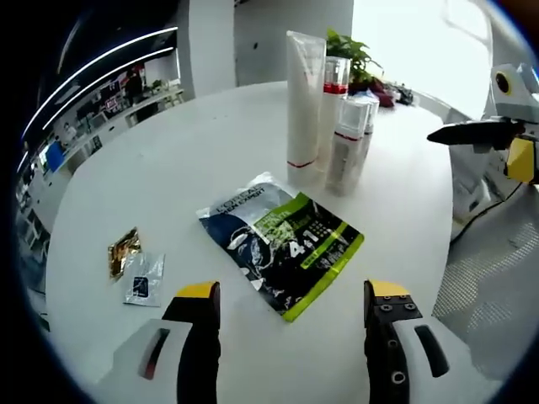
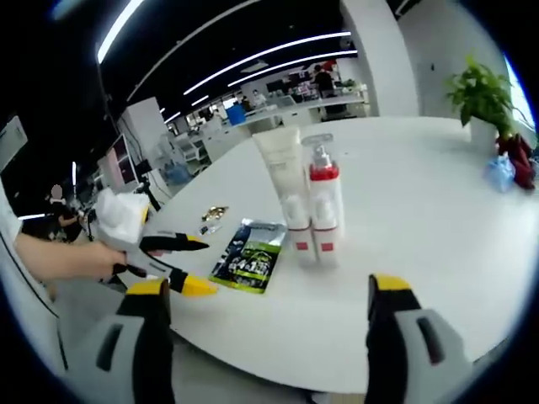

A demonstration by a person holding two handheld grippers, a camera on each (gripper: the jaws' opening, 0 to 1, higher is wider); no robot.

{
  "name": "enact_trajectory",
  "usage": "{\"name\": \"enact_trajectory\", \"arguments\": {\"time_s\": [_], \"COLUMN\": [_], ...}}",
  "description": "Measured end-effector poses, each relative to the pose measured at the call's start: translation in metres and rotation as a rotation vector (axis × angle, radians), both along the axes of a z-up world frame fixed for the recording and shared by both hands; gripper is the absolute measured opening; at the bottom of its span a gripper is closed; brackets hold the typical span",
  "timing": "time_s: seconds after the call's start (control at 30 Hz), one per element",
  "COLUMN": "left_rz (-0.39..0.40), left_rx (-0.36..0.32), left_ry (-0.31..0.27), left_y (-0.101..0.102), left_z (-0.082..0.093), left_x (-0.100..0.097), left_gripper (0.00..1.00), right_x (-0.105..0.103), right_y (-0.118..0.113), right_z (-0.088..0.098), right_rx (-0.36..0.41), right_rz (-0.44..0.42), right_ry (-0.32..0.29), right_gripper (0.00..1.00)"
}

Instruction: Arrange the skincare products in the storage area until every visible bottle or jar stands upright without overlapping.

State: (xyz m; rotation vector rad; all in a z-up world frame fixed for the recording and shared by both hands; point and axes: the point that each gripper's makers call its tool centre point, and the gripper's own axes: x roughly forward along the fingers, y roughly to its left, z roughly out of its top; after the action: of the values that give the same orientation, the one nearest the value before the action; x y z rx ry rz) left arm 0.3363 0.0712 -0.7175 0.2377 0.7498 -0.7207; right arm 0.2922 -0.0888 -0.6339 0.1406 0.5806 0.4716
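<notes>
Bottles (image 1: 337,126) cluster upper centre on the table (image 1: 168,168); both grippers' fingers (image 1: 199,296) released, and a careless reach could topple them.

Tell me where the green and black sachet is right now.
In the left gripper view the green and black sachet lies flat on the white table, just in front of the upright white tube, between the open left tool and the bottles.

Left gripper (image 1: 293,305): black jaws, yellow tips, screws.
</notes>
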Motion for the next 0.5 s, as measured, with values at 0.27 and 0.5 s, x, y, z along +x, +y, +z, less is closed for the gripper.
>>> {"name": "enact_trajectory", "arguments": {"time_s": [0.27, 0.5], "left_rz": [0.056, 0.126], "left_rx": [-0.023, -0.051], "left_ry": [-0.009, -0.031], "left_y": [0.018, 0.038], "left_z": [0.011, 0.024], "left_x": [-0.013, -0.027], "left_gripper": [0.69, 0.73], "right_x": [-0.001, 0.003], "right_y": [0.000, -0.011], "right_z": [0.002, 0.009], "right_rx": [-0.011, -0.028], "right_rz": [-0.008, -0.077], "right_ry": [-0.010, -0.057], "right_gripper": [0.97, 0.99]}}
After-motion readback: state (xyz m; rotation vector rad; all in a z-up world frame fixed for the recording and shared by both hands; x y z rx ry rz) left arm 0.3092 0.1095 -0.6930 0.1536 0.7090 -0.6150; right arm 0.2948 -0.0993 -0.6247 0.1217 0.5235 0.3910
